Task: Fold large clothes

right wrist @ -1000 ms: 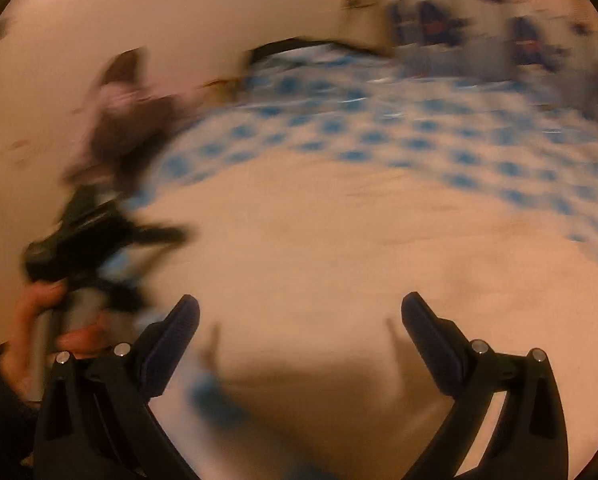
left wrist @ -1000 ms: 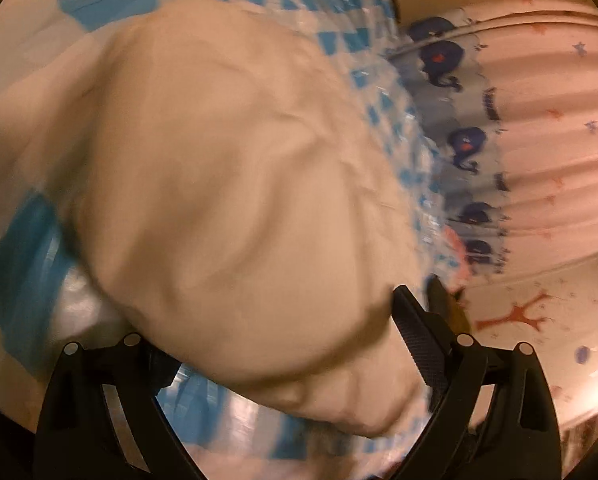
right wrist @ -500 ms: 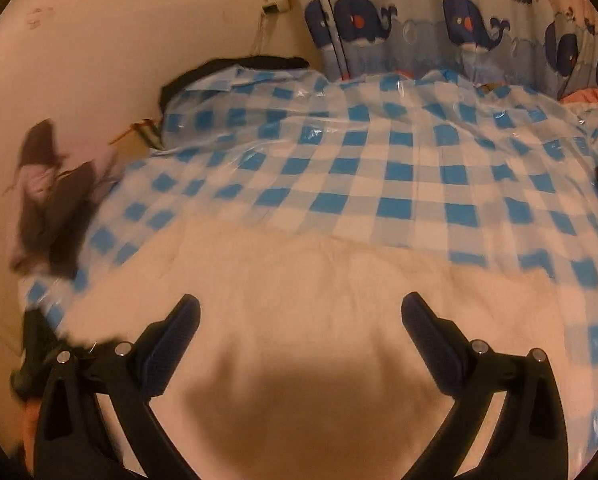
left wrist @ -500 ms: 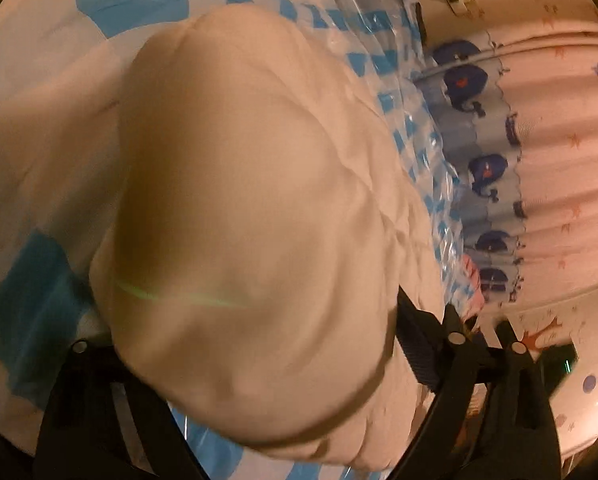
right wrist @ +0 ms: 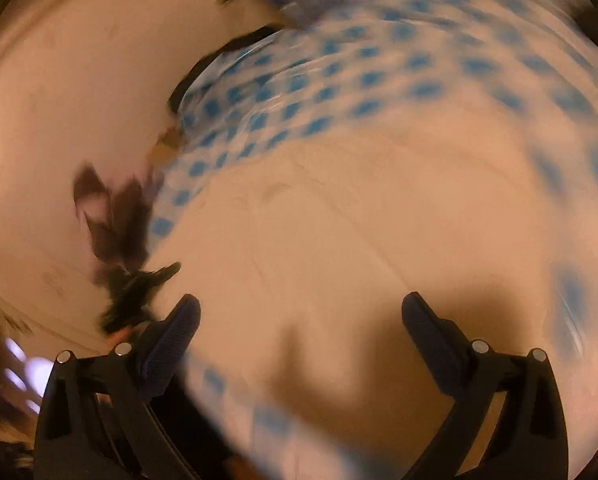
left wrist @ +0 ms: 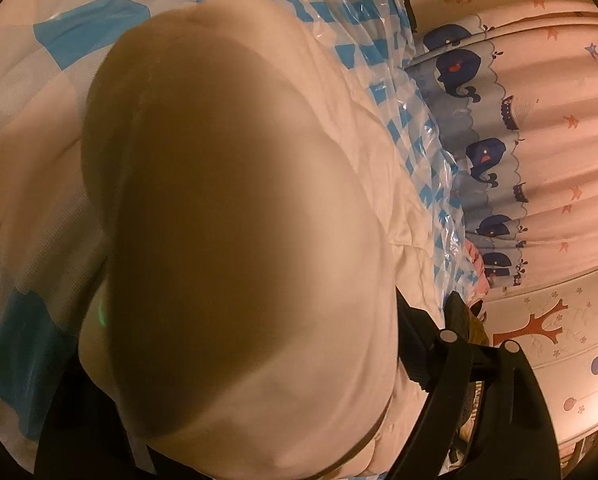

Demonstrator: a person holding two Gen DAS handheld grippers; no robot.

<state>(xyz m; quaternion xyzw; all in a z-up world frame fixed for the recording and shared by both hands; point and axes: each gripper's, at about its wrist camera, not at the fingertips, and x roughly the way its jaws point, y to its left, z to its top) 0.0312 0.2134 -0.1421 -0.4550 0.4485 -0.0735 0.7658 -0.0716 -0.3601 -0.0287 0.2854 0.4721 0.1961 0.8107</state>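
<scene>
A large cream-white garment point(left wrist: 227, 240) fills the left wrist view, bunched close to the lens and draped between the fingers. It hides the left finger; only the right finger point(left wrist: 415, 348) shows, pressed against the cloth. The rest of the garment lies spread on the blue-and-white checked plastic cover point(left wrist: 83, 32). In the blurred right wrist view the same garment point(right wrist: 339, 240) lies flat on the checked cover point(right wrist: 339, 72). My right gripper point(right wrist: 299, 324) is open and empty just above it. The left gripper point(right wrist: 139, 284) shows as a dark blur at the cloth's left edge.
A whale-print curtain point(left wrist: 499, 152) hangs beyond the far side of the bed. A wall with tree stickers point(left wrist: 547, 328) is at the right. A dark piece of clothing point(right wrist: 111, 216) lies by the plain wall at the left.
The bunched cloth has come closer to the left lens and now covers the left finger. The right wrist view has swung and blurred; its jaws stay wide open.
</scene>
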